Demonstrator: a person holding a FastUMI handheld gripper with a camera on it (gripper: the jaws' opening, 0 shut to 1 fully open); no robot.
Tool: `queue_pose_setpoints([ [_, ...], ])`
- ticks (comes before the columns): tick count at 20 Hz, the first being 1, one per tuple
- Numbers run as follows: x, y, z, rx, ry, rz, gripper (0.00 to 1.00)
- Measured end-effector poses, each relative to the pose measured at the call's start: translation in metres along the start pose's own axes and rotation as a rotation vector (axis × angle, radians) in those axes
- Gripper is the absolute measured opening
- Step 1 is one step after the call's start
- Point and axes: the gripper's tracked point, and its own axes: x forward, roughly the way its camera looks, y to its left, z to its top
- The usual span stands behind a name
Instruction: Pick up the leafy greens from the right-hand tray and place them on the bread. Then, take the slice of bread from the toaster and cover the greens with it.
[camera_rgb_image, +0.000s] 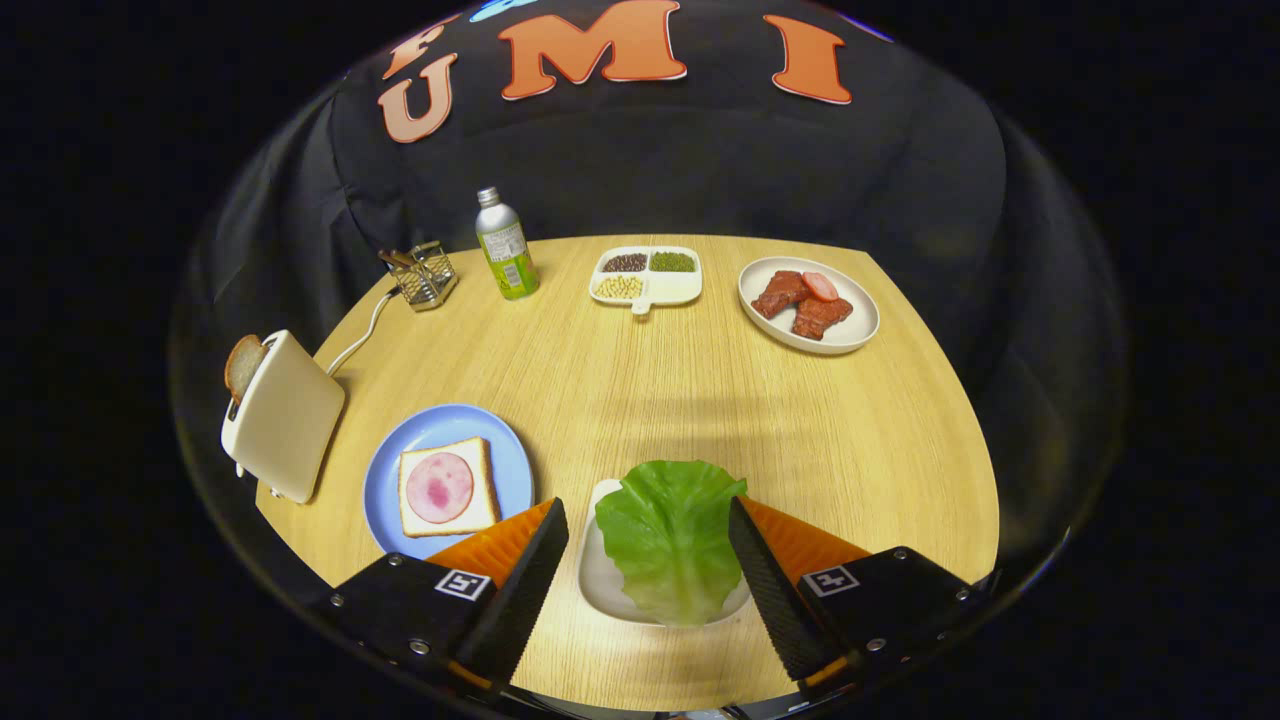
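A green lettuce leaf (672, 538) lies on a small white tray (597, 582) between my two fingers. My gripper (648, 512) is open, its fingers standing on either side of the leaf without touching it. Left of the left finger, a blue plate (510, 460) carries a slice of bread (484, 492) topped with a round pink slice of ham (438, 487). Further left stands a white toaster (285, 417) with a slice of bread (243, 364) sticking out of its slot.
At the far side of the round wooden table (650, 390) are a white plate (850, 335) of red meat pieces, a divided white dish (680, 290) of beans, a green bottle (505, 247) and a wire holder (428, 275). The toaster's cord (360, 335) runs toward the holder.
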Motion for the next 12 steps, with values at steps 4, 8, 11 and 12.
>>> queue_pose_setpoints([
  [4, 0.018, -0.004, -0.016, -0.002, 0.075, -0.002, 0.97],
  [8, 0.034, -0.001, -0.033, -0.013, 0.162, 0.022, 0.93],
  [11, 0.047, -0.009, -0.04, -0.025, 0.192, -0.008, 0.91],
  [12, 0.05, -0.011, -0.042, -0.029, 0.2, -0.016, 0.91],
])
